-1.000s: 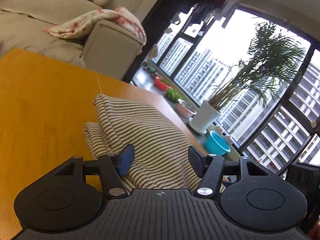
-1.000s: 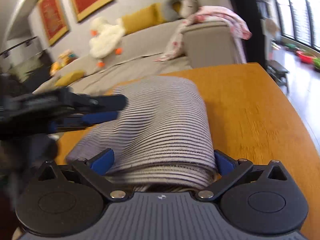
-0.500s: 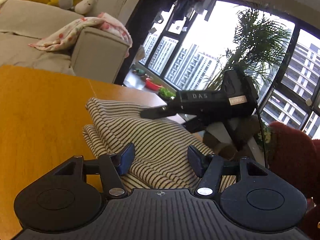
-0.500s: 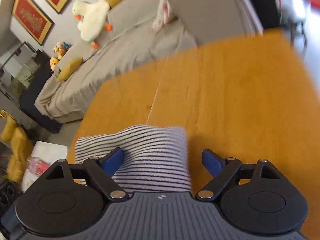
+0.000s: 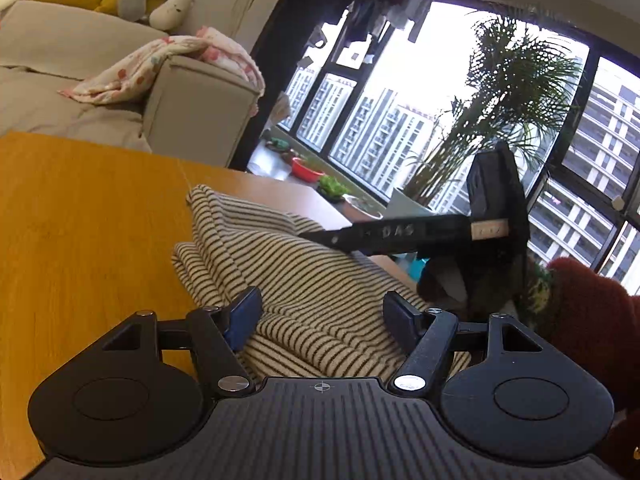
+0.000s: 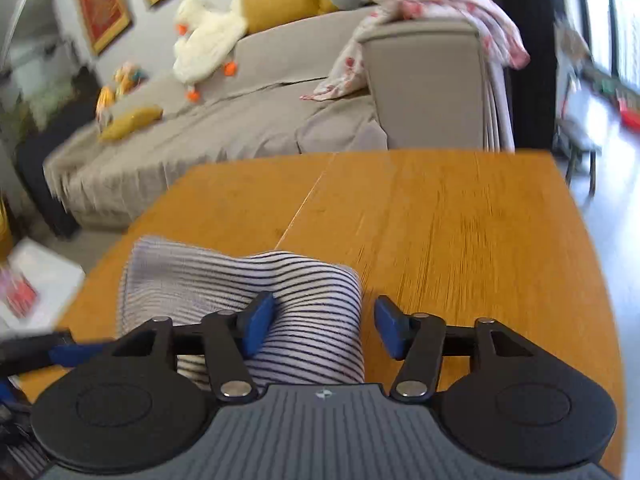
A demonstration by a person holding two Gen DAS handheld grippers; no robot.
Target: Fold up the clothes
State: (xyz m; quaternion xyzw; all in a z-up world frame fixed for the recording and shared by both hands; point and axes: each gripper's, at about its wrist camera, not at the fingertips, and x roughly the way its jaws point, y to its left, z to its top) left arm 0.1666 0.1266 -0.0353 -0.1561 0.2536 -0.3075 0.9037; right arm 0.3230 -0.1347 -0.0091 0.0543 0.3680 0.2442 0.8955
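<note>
Table (image 6: 440, 216): orange wood.
Shirt (image 5: 304, 280): striped, soft, folded bundle; grip thick edge at 9 o'clock.
Left gripper (image 5: 320, 312): fingers wide, empty.
Right gripper (image 6: 320, 328): fingers wide, empty.

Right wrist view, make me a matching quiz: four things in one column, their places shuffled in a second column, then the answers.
Things:
1. striped garment
2. duck toy
3. floral blanket
4. framed pictures

Places:
A. draped over the sofa arm
B. on the wall
C. folded on the table
D. lying on the sofa seat and back

Pairs: 1-C, 2-D, 3-A, 4-B
</note>
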